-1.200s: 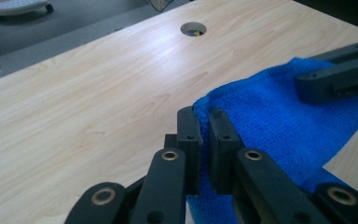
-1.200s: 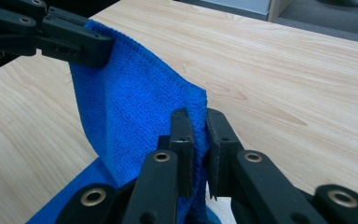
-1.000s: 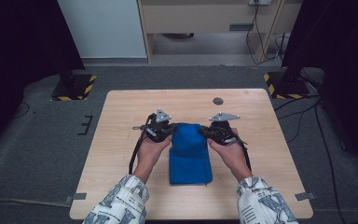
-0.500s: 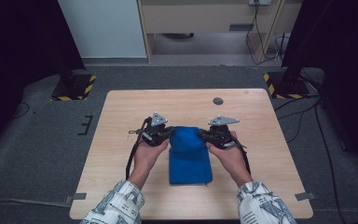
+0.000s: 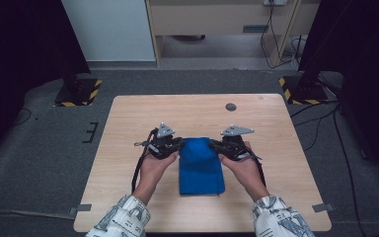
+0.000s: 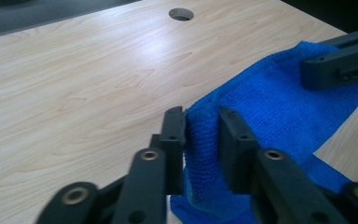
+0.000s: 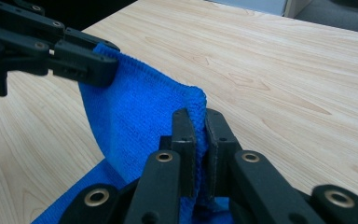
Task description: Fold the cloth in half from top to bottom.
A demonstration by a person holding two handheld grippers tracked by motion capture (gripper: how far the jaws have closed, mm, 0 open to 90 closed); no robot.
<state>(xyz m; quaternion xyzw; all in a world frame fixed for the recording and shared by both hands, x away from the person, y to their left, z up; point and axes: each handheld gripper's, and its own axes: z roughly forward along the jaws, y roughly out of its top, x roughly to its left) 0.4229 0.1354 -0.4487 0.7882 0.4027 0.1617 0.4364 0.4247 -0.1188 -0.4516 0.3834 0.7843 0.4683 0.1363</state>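
1. Since a second ago, both hands have drawn the cloth's far end slightly toward the person, and the left gripper (image 6: pixel 200 140) has just been opening its jaws, blue cloth (image 5: pixel 200 165) between them but loose
2. Right gripper (image 7: pixel 198 140) is clamped on the other far corner
3. Judged step: finishing a fold, letting go of the folded end; next, the right gripper must release too
4. Cloth lies mid-counter (image 5: pixel 128 128), its long axis running from the person toward the far edge, lifted end farthest
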